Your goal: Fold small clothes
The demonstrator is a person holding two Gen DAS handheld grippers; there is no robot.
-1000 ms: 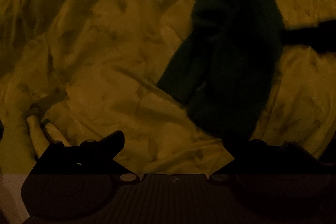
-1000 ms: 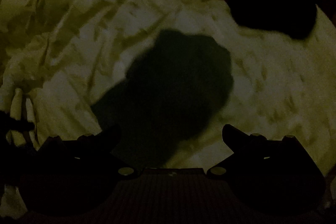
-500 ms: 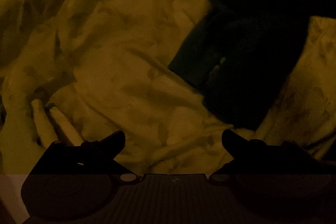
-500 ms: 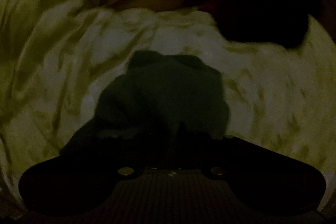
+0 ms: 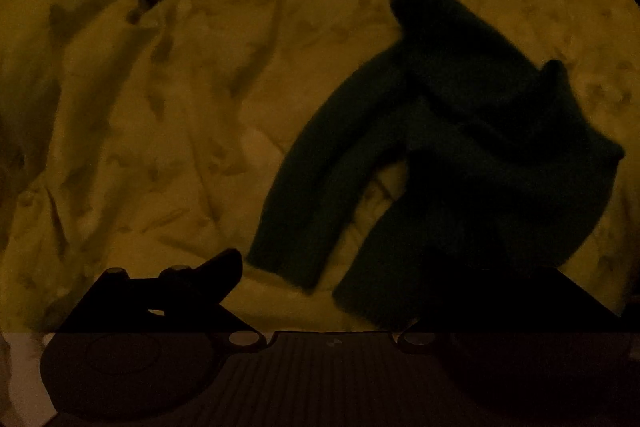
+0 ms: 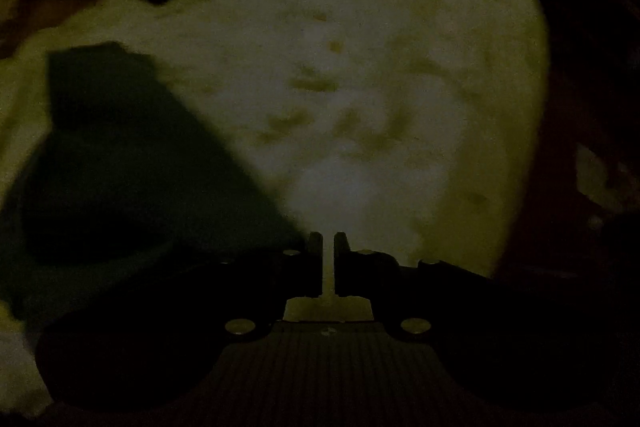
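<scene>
While the dark green sweater (image 5: 460, 147) lies spread on the bed (image 5: 200, 107), the left hand-held gripper (image 5: 332, 267) stays apart near its sleeves. The right hand-held gripper (image 6: 328, 243) is opening, empty. Next, I think, fold a sleeve in.

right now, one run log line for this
scene: dark green sweater on bedspread | left gripper: open | right gripper: opening, nothing between

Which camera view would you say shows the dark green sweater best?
The left wrist view: the sweater lies nearly whole on the bedspread, sleeves showing. The right wrist view catches only part of it at its left edge.
</scene>
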